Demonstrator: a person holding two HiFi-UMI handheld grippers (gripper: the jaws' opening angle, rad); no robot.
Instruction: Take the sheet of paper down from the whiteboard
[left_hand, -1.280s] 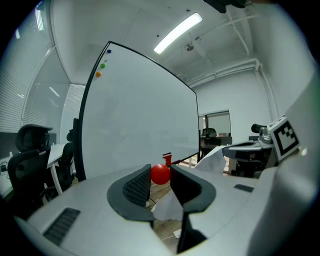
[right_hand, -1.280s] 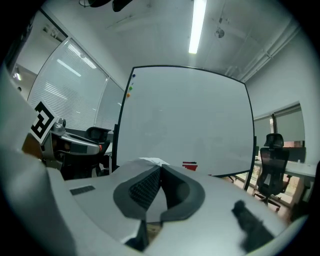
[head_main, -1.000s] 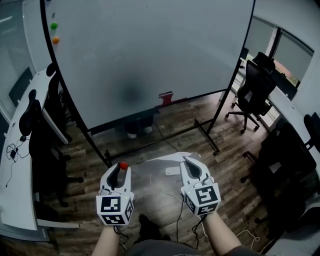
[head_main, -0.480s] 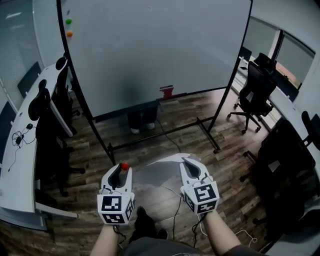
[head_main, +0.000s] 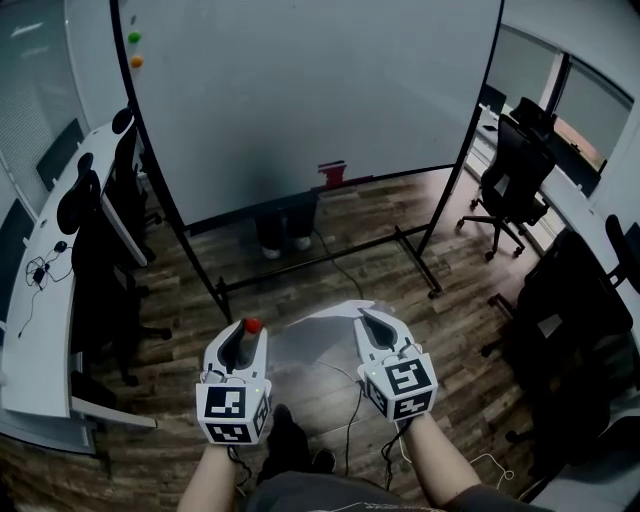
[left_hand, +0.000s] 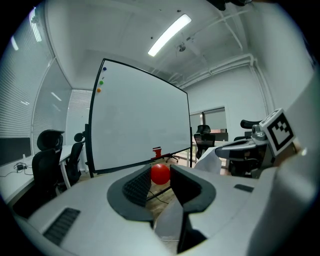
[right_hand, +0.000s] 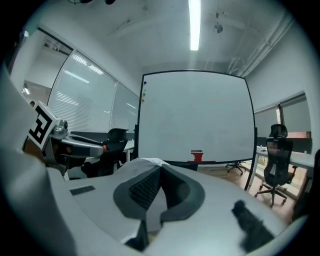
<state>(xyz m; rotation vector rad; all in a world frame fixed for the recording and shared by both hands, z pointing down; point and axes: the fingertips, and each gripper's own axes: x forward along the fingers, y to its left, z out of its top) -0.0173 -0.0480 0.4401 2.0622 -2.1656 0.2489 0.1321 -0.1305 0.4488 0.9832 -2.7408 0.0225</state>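
The whiteboard's (head_main: 300, 90) top runs off the head view's upper edge. On it we see a green dot (head_main: 134, 38) and an orange dot (head_main: 136, 61), both too small to name, as is the red object (head_main: 332, 174) on its ledge. The sheet of paper (head_main: 310, 340) is partly covered by the right hand-held gripper (head_main: 368, 318), whose closed jaws hide the pinched edge. The left hand-held gripper's (head_main: 245, 328) jaws cover the lower part of the red ball (left_hand: 160, 173) they clamp. The table (head_main: 40, 330) at left is cut off by the picture's edge.
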